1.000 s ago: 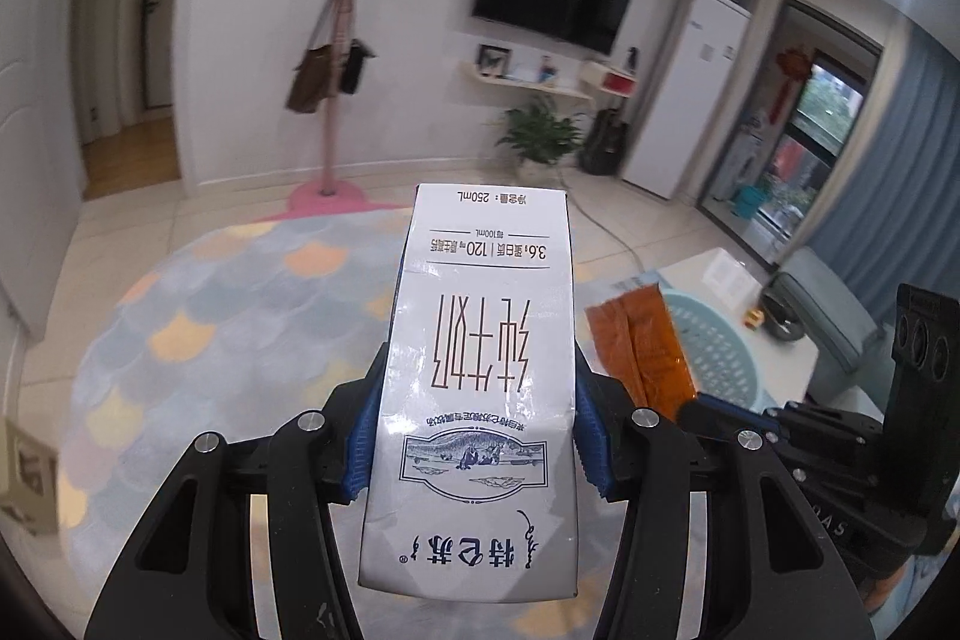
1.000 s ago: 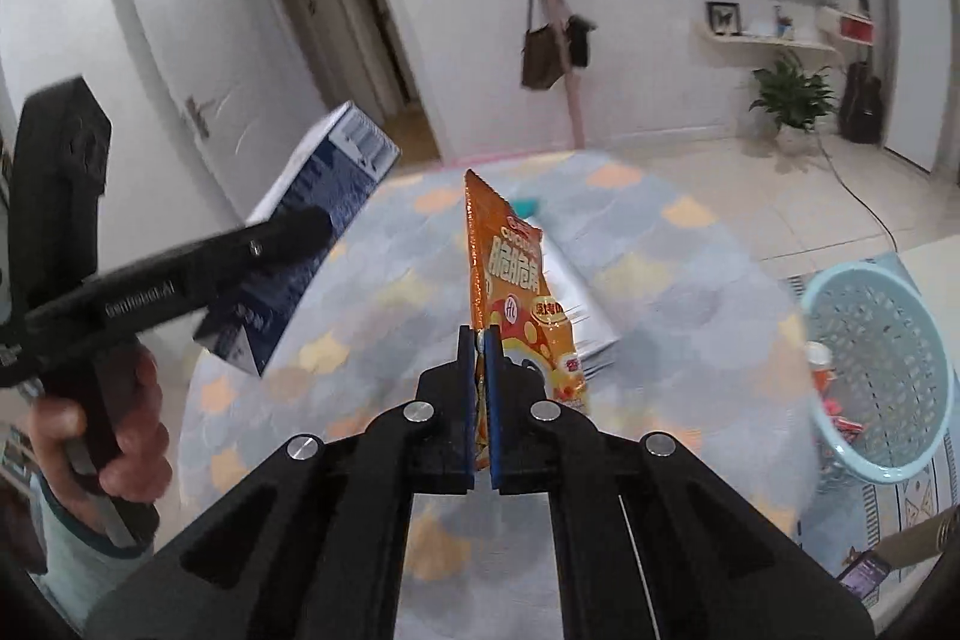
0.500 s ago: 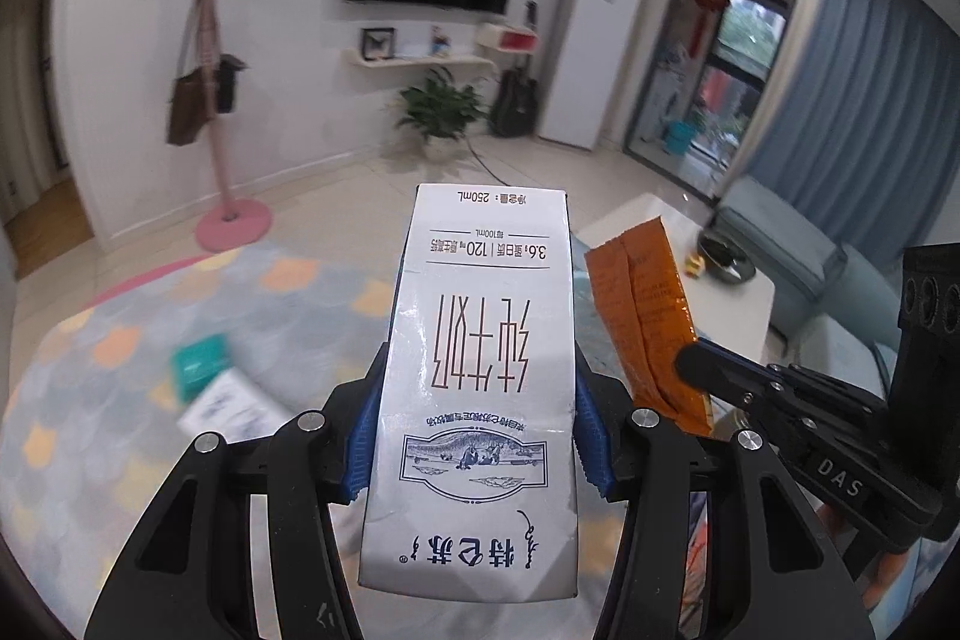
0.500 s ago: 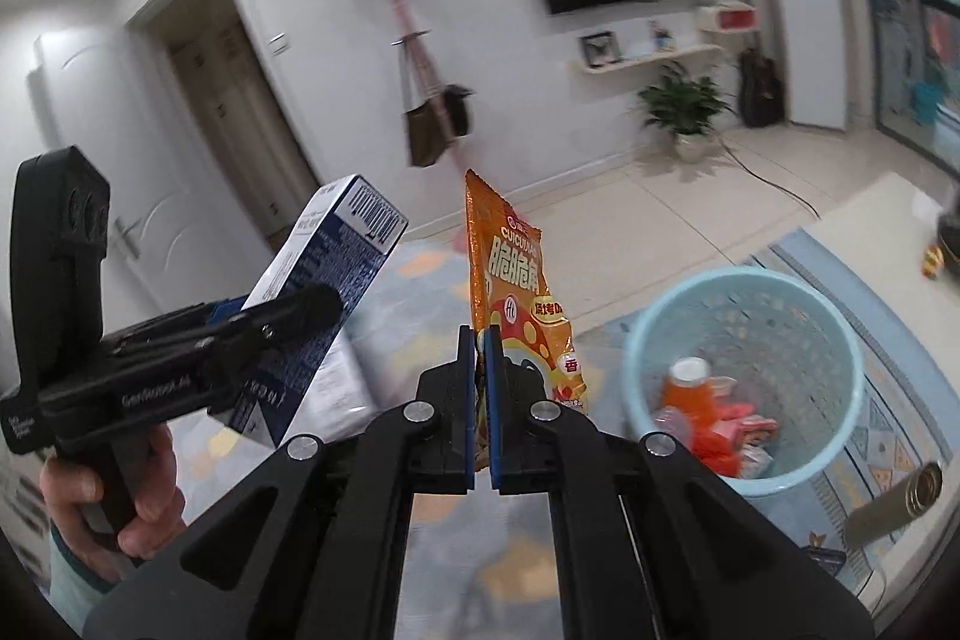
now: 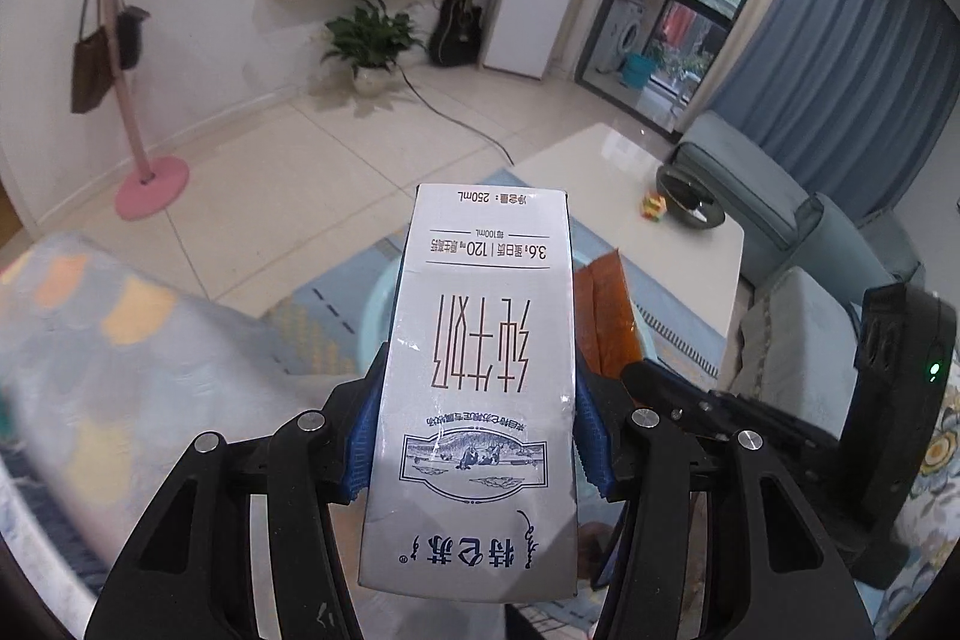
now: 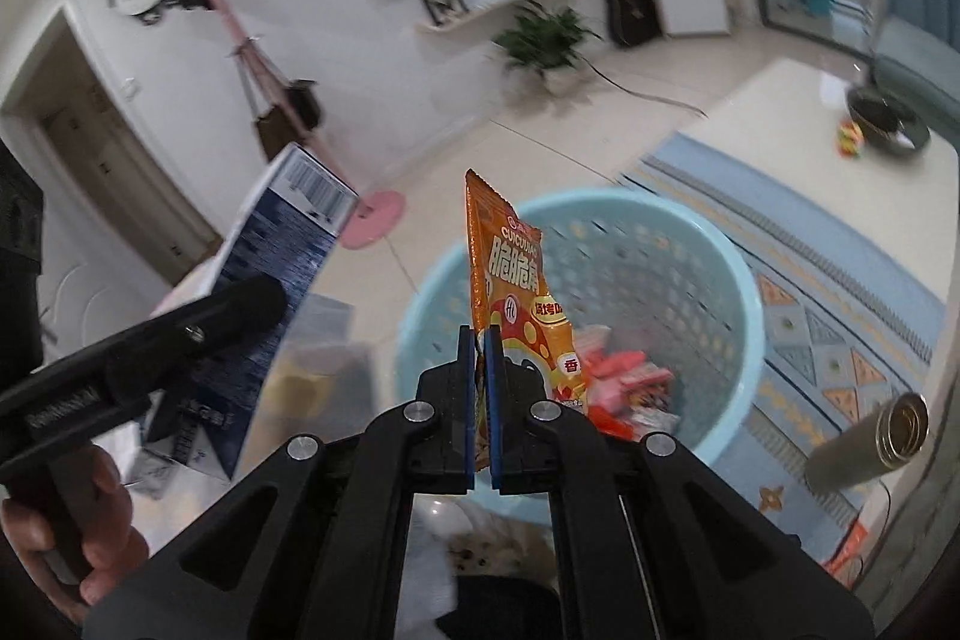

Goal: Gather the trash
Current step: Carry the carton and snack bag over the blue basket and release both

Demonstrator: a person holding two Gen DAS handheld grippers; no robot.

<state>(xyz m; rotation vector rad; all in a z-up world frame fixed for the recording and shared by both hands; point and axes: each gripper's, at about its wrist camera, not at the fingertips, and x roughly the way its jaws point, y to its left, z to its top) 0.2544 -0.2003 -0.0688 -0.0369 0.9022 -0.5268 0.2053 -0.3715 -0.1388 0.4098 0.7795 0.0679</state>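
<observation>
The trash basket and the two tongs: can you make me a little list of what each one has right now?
left tongs: shut on the milk carton, held by its sides
right tongs: shut on the orange snack bag, which stands up
basket: light blue, open, on the floor
in the basket: red and pink wrappers
snack bag's place: in front of the basket's opening
beside the basket: a metal flask lying on the rug

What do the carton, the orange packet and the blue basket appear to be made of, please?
Milk carton: coated paperboard by its look, with a smooth printed face and sharp folded edges. Snack packet: thin glossy film, probably plastic, crinkled, with a serrated sealed edge. Basket: moulded plastic, perforated wall.
</observation>
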